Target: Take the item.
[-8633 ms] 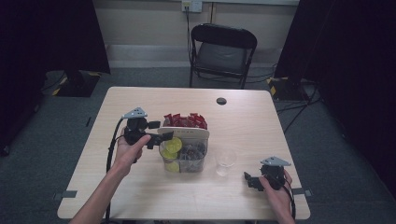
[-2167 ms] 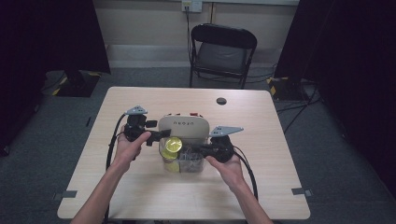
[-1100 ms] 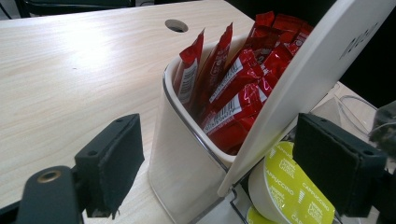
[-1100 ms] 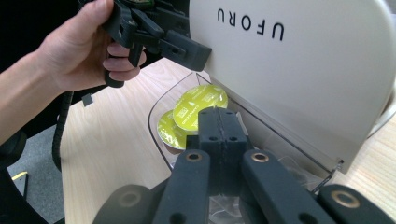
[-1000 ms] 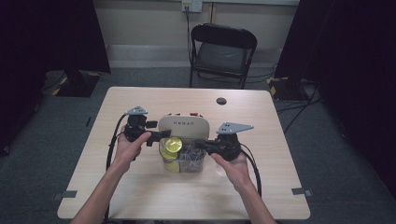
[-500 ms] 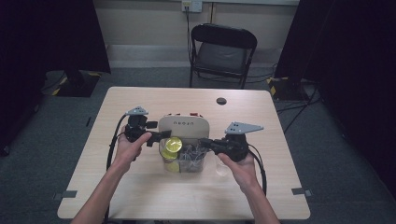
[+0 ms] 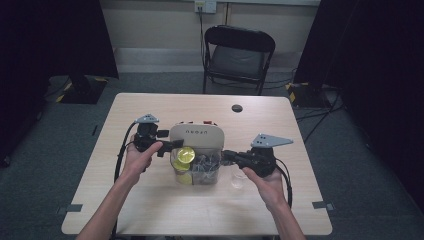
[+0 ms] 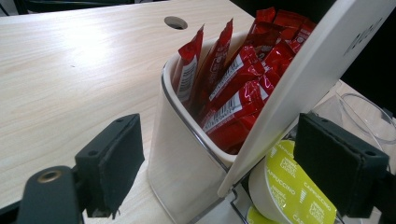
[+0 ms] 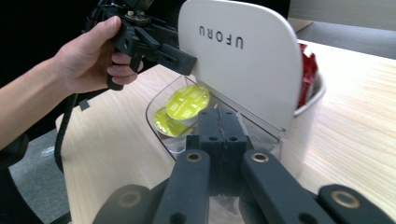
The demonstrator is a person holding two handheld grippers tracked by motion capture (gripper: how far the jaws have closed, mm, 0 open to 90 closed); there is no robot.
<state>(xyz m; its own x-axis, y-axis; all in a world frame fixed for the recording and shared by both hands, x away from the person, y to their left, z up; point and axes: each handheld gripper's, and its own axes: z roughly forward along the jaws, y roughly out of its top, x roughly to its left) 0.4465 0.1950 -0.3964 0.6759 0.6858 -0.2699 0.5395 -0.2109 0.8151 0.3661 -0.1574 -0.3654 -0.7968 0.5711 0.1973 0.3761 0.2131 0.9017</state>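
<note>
A two-part organiser box (image 7: 200,172) stands mid-table. Its cream lid (image 7: 196,132) (image 9: 238,60) marked UFORU leans back over the white compartment (image 8: 182,168) of red sachets (image 8: 233,88). The clear front compartment holds yellow capsules (image 7: 184,155) (image 9: 188,100). My left gripper (image 7: 169,142) (image 8: 224,140) stands wide at the box's left end, one jaw behind the white compartment and the other on the lid's face, pinching both. My right gripper (image 7: 225,156) (image 9: 219,121) is shut and empty, just right of the box and pointing at it.
A clear plastic cup (image 7: 238,180) (image 8: 369,116) stands below my right gripper near that hand. A black round hole (image 7: 237,108) (image 8: 176,22) marks the table's far side. A folding chair (image 7: 239,55) stands behind the table (image 7: 150,210).
My right gripper has drawn back to the right, away from the box. The lid, upright with the sachets showing at the start, now leans over them. The left gripper has kept still.
</note>
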